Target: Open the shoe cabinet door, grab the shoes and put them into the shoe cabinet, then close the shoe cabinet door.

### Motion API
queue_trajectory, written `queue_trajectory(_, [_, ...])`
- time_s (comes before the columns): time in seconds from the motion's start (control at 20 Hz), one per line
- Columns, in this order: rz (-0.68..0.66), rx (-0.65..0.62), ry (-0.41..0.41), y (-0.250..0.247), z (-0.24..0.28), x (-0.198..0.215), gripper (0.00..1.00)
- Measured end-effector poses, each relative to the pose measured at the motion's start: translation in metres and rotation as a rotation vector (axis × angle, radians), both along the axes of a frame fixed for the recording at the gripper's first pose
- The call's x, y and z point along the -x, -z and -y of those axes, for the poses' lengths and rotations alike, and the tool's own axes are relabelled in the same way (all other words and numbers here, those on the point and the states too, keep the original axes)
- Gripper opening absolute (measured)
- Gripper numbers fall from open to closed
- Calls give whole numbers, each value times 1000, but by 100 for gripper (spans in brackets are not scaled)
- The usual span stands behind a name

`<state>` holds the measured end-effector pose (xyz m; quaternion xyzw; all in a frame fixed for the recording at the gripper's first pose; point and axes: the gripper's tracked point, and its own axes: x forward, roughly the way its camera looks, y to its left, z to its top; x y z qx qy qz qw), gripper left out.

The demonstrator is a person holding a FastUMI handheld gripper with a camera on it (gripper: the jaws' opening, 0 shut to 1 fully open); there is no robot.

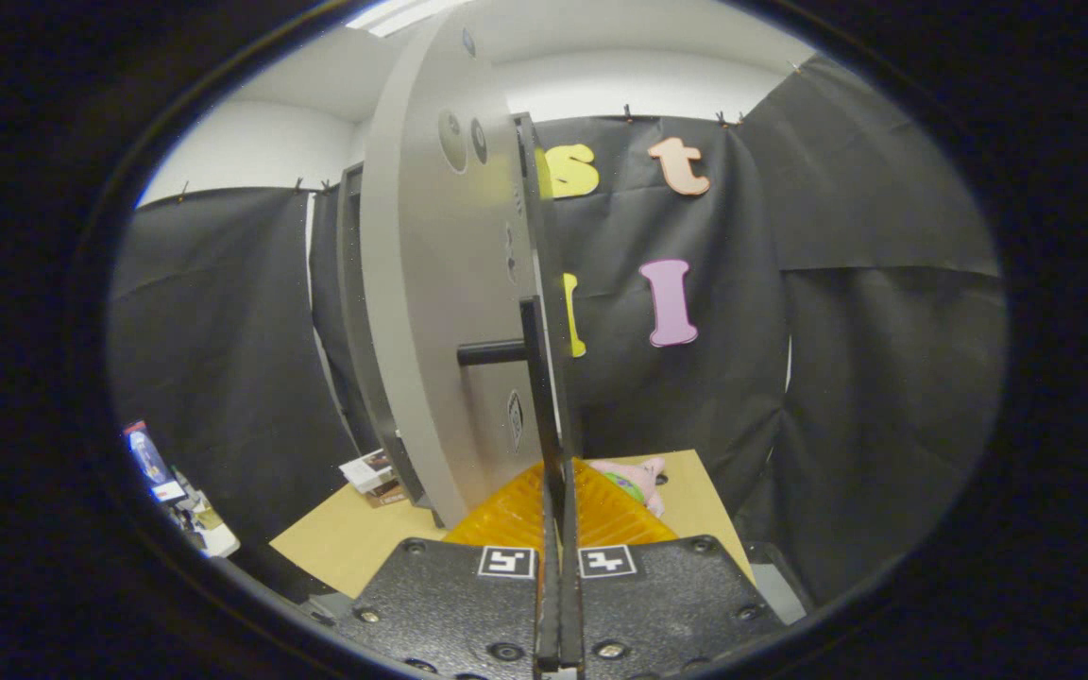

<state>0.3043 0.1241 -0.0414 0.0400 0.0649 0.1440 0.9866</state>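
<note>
Gripper point(558, 529) fingers clamped on thin black bar handle point(533, 378) of grey flat-panel shoe cabinet door point(440, 312). Door stands upright, edge-on, just ahead of fingers, over tan tabletop point(355, 538). Pink plush toy point(638, 477) beyond.

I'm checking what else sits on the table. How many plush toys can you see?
1: a pink plush toy lies on the table, just beyond the fingers clamped on the door handle. Others may be hidden.
</note>
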Motion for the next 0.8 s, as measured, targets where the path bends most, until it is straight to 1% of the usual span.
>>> queue_trajectory(0.1, [11, 32, 14, -1, 9, -1, 4])
queue_trajectory(0.25, [-3, 31, 25, 2, 9, 1, 4])
queue_trajectory(0.4, [18, 41, 63, -4, 14, 11, 5])
queue_trajectory(0.45, [28, 56, 87, -8, 20, 16, 6])
queue_trajectory(0.5, [39, 71, 116, -10, 27, 21, 18])
queue_trajectory(0.55, [49, 87, 137, -12, 30, 28, 28])
queue_trajectory(0.6, [56, 92, 163, -14, 33, 36, 46])
queue_trajectory(0.75, [72, 88, 184, -16, 19, 70, 76])
queue_trajectory(0.8, [73, 99, 195, -11, 14, 78, 83])
